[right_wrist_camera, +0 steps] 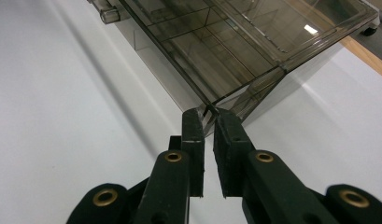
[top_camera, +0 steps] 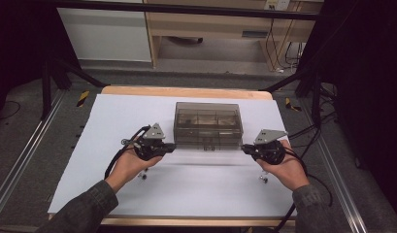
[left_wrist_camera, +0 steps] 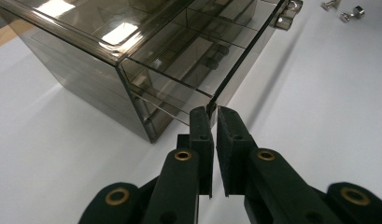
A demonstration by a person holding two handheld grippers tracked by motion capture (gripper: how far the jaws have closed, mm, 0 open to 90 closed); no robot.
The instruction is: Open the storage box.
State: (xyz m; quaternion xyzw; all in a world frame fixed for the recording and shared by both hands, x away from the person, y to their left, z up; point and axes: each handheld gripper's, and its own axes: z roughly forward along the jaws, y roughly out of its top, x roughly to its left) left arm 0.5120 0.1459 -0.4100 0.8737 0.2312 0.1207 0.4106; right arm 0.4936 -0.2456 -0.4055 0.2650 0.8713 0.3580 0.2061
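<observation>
A smoky see-through compartment box point(top_camera: 208, 124) stands at the middle of the white tabletop point(top_camera: 196, 189), its lid point(left_wrist_camera: 109, 28) over several dividers. My left gripper point(top_camera: 173, 145) reaches in from the left at the box's front left corner. In the left gripper view its jaws point(left_wrist_camera: 212, 112) are pinched on the thin front edge of the lid. My right gripper point(top_camera: 243, 146) mirrors it at the front right corner. In the right gripper view the jaws point(right_wrist_camera: 208, 113) clamp the lid's corner edge point(right_wrist_camera: 254, 42). A hand holds each gripper low over the table.
Small metal bolts point(left_wrist_camera: 350, 14) lie on the white surface in front of the box, one near each hand point(top_camera: 143, 175) point(top_camera: 264, 179). A clear latch point(right_wrist_camera: 109, 14) sits at the box's front middle. Cables point(top_camera: 307, 160) trail off the right gripper.
</observation>
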